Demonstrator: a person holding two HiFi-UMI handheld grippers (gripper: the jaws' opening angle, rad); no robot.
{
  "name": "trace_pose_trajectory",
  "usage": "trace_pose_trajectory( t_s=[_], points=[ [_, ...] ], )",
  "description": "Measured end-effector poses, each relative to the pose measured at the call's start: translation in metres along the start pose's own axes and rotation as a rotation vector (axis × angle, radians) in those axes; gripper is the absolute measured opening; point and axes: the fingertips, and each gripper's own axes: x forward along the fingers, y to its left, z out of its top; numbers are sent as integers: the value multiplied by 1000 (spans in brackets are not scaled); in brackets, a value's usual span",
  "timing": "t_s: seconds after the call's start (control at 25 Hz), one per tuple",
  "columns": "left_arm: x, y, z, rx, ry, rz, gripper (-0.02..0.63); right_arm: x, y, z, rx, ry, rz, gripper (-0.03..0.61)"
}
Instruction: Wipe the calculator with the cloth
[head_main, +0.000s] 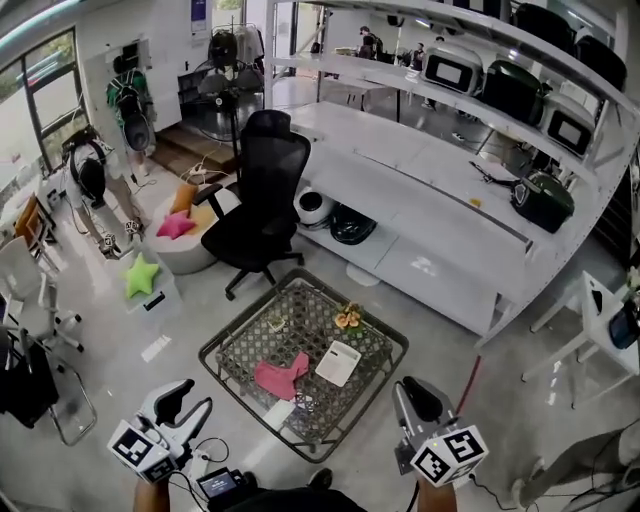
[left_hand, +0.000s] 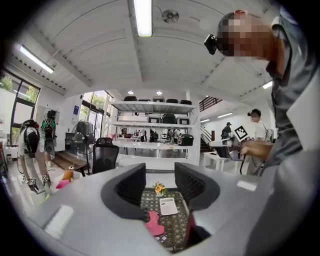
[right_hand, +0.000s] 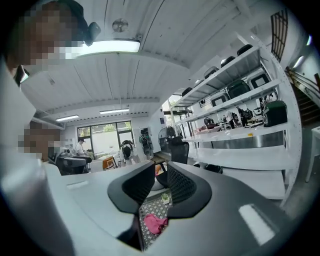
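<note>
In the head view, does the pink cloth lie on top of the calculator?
No, the pink cloth lies beside the calculator on the low table, not on it.

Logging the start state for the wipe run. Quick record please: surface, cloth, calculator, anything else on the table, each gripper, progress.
surface: low table with a patterned top
cloth: pink cloth, crumpled, lying on the table
calculator: white calculator, flat, just right of the cloth in the head view, uncovered
other: small flower ornament beyond the calculator
left gripper: left gripper open, nothing between the jaws, short of the table
right gripper: right gripper shut, empty, short of the table
progress: cloth not yet picked up
</note>
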Motion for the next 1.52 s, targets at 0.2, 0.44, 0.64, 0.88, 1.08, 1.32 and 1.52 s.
trace_pose_trajectory(
  t_s=[0.2, 0.44, 0.64, 0.88, 1.08, 1.32, 1.52],
  points=[
    [8, -8, -1, -8, 32, 49, 192, 19, -15, -9, 25, 18, 60, 55],
    [19, -2, -3, -14, 66, 72, 191, 39, -26, -24, 57, 44, 80, 55],
    [42, 20, -8, -27, 72, 32, 190, 52, -29, -26, 57, 56, 39, 55],
    [81, 57, -2, -36, 57, -64, 190, 70, -20, -30, 68, 72, -23, 55],
    [114, 94, 20, -45, -64, -153, 190, 89, -3, -29, 56, 96, -81, 55],
    [134, 144, -3, -59, -17, -171, 190, 127, 14, -39, 40, 151, -103, 55],
    [142, 180, -18, -106, -25, -200, 190, 167, 28, -64, 26, 226, -100, 57]
  ],
)
